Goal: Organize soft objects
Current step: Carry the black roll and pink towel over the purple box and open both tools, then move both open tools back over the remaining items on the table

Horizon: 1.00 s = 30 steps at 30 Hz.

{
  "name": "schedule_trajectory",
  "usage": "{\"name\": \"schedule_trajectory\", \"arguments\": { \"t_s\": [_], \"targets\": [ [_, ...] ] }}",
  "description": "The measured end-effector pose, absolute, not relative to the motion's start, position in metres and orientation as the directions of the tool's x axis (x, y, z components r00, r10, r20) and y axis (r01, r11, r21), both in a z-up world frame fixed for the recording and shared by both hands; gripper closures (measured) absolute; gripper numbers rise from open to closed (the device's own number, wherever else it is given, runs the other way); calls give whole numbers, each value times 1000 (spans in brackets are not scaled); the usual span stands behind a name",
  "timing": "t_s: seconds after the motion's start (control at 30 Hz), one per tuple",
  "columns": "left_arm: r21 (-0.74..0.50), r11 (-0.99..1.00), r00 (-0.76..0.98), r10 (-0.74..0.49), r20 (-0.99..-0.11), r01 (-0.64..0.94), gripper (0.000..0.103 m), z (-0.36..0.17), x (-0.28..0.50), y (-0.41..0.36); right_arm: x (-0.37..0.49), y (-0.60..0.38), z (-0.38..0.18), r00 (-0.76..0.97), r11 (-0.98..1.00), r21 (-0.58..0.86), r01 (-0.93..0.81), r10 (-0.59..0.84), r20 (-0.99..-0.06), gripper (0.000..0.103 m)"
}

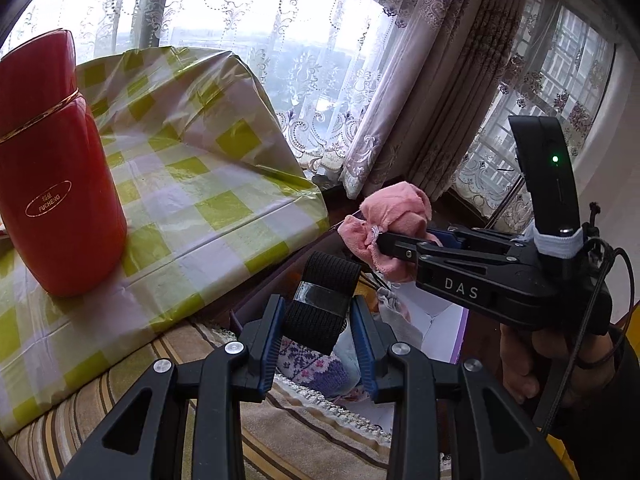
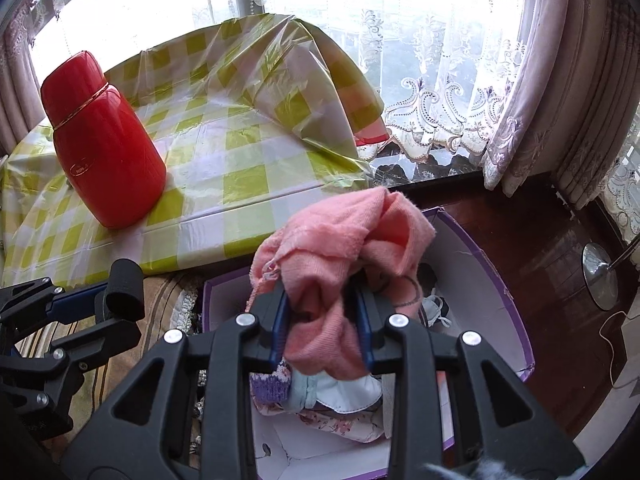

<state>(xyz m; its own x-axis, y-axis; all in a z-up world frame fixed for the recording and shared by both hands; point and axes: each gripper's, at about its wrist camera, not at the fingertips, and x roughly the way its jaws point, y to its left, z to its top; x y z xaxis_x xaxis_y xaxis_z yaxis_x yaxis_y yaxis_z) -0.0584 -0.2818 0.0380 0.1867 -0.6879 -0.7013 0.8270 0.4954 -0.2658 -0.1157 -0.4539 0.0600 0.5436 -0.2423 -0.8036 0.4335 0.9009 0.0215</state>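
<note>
In the left wrist view my left gripper (image 1: pixel 320 309) is shut on a black webbing strap roll (image 1: pixel 325 280) that stands up between the blue pads. To its right, my right gripper (image 1: pixel 380 237) is shut on a bunched pink knit cloth (image 1: pixel 394 210). The right wrist view shows the right gripper (image 2: pixel 320 298) and the pink cloth (image 2: pixel 348 236) hanging over a white box with a purple rim (image 2: pixel 516 308). The box holds a purple knit piece (image 2: pixel 270 386), a white cloth (image 2: pixel 348 394) and a floral cloth (image 2: pixel 340 424). My left gripper (image 2: pixel 114 306) with the black strap roll (image 2: pixel 124 290) is at the left, beside the box.
A red flask (image 2: pixel 106 140) stands on a table with a green checked plastic cover (image 2: pixel 240 168). A striped cushion (image 1: pixel 280 432) lies beside the box. Lace curtains (image 2: pixel 440 92) and a window are behind. A chrome stand base (image 2: pixel 600 276) sits on the wooden floor.
</note>
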Motion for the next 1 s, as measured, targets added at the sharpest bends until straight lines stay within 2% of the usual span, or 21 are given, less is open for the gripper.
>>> {"name": "schedule_trajectory", "arguments": {
  "t_s": [0.23, 0.27, 0.3, 0.37, 0.43, 1.0],
  "targets": [
    [-304, 459, 138, -708, -692, 835, 67, 36, -59, -289, -120, -462, 58, 530, 892, 11, 451, -258, -808, 67],
    [-309, 459, 132, -707, -695, 833, 63, 35, -58, -292, -120, -463, 59, 526, 889, 7, 457, -264, -808, 67],
    [-311, 461, 129, -704, -698, 831, 53, 34, -58, -292, -120, -463, 59, 522, 887, 5, 462, -267, -810, 60],
    [-322, 459, 122, -708, -696, 828, 42, 32, -56, -292, -120, -464, 58, 512, 882, -2, 472, -276, -813, 52],
    [-327, 458, 118, -709, -695, 827, 42, 32, -56, -291, -119, -465, 57, 507, 881, -6, 473, -278, -816, 50],
    [-367, 516, 157, -718, -678, 774, 42, 35, -43, -266, -108, -451, 60, 524, 906, 3, 424, -242, -817, 49]
  ]
}}
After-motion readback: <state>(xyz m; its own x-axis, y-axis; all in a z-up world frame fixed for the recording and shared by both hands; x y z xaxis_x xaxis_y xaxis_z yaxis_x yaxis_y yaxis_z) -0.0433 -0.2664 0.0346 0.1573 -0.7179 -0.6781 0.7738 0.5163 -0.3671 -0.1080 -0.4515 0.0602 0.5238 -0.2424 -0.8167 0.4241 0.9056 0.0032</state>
